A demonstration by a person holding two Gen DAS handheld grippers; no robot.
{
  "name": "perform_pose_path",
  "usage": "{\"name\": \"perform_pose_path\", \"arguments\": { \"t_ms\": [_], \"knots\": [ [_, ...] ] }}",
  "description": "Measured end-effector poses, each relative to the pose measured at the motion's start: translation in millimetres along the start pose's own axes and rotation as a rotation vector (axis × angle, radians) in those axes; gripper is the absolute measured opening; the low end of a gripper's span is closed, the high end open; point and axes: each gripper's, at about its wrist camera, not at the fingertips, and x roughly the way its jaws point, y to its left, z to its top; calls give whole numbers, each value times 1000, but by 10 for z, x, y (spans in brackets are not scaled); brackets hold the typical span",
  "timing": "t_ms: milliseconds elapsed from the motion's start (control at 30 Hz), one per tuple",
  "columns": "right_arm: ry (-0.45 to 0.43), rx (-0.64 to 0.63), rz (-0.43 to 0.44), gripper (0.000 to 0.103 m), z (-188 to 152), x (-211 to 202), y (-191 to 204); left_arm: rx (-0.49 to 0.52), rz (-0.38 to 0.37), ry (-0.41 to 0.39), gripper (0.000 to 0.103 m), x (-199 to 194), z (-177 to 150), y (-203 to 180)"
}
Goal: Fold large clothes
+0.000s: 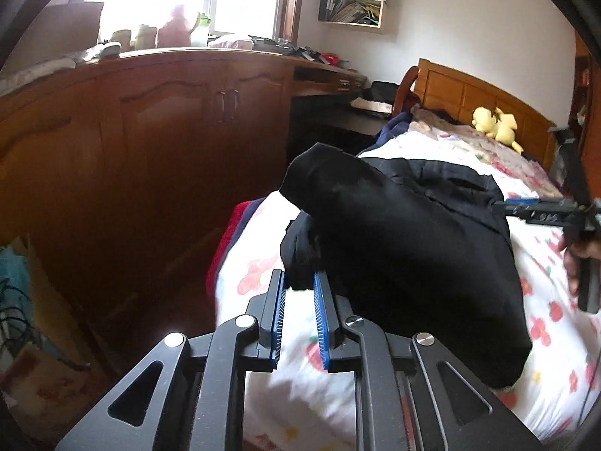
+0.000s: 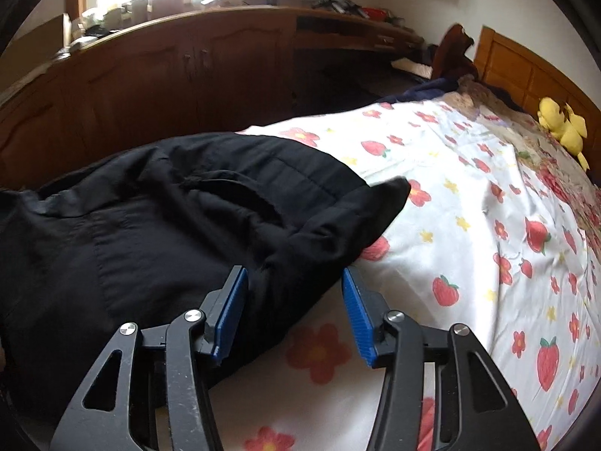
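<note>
**Both claws parted around the black garment on the bed**

I see the bed (image 2: pixel 469 195), its strawberry-print sheet giving me a broad flat surface for folding. The black garment (image 2: pixel 157 233) lies bunched near the bed's edge beside the wooden cabinets (image 1: pixel 150 120), one corner flopped onto the sheet. My right gripper (image 2: pixel 295 310) stands parted around a thick fold, pads not pressing it. My left gripper (image 1: pixel 298 308) is narrowly parted, fabric just beyond its tips, nothing pinched. I judge both are placed for regripping.
</note>
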Motion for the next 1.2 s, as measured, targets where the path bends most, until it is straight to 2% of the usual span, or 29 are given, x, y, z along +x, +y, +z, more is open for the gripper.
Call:
{"name": "perform_pose_path", "arguments": {
  "t_ms": [100, 167, 333, 500, 600, 633, 733, 767, 800, 867, 1033, 1200],
  "knots": [
    [-51, -40, 21, 53, -42, -190, 236, -32, -39, 1, 19, -107, -99, 79],
    [-74, -61, 85, 53, -100, -301, 443, -56, -41, -1, 25, -200, -181, 131],
    [-45, -119, 196, 53, -243, -337, 911, -73, -34, -7, 40, -389, -282, 190],
    [-26, -140, 171, 53, -445, -221, 1206, -35, -16, -27, 55, -606, -290, 119],
    [-25, -97, 178, 53, -446, -257, 1155, -15, -16, -51, 66, -773, -249, 42],
    [-20, -85, 187, 53, -419, -263, 1122, -8, -16, -62, 74, -833, -220, 8],
    [-43, -78, 186, 53, -432, -470, 1071, 18, -14, -99, 83, -989, -161, -111],
    [-54, -78, 177, 60, -414, -523, 1039, 27, -18, -112, 84, -1047, -136, -159],
    [-66, -73, 177, 72, -437, -610, 1003, 33, -23, -123, 86, -1090, -130, -203],
    [-96, -49, 190, 80, -498, -817, 920, 52, -33, -133, 89, -1188, -97, -312],
    [-146, -5, 150, 80, -731, -1340, 666, 89, -69, -156, 96, -1394, -46, -584],
    [-173, 30, 120, 80, -997, -1794, 349, 112, -109, -152, 98, -1519, -49, -848]
  ]
}}
